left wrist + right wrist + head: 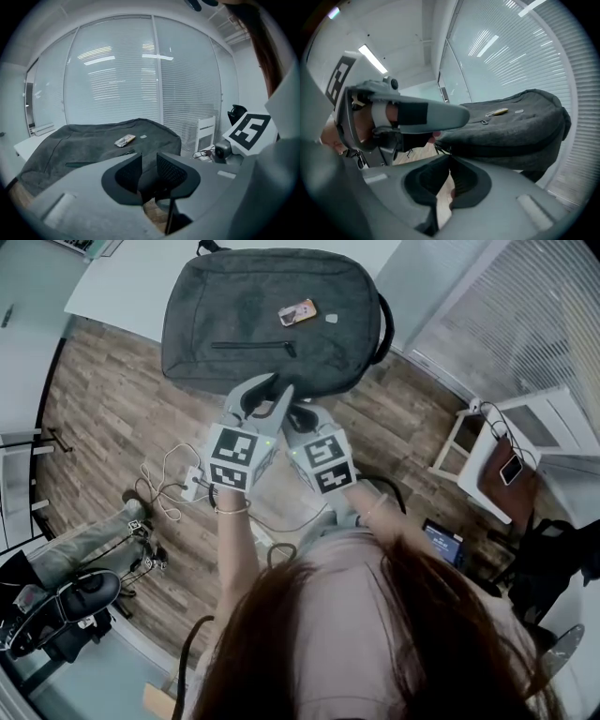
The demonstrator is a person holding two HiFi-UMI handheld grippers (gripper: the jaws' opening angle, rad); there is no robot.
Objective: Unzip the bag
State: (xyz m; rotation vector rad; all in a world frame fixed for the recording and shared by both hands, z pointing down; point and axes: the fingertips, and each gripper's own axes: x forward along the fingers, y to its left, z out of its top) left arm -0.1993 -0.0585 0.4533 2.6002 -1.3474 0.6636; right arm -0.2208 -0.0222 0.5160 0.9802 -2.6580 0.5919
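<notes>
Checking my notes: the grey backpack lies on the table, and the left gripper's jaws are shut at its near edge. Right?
No: the left gripper has its jaws apart, as the left gripper view shows. The rest is right.

One grey bag (272, 320); one small packet (297, 311); two grippers, the left gripper (270, 392) and the right gripper (302, 418); one white chair (489, 484); one bench (122, 277).

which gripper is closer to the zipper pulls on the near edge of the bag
Right. The right gripper has its shut tips right at the zipper pulls. The left gripper, jaws apart, sits just above them, over the bag's edge.
</notes>
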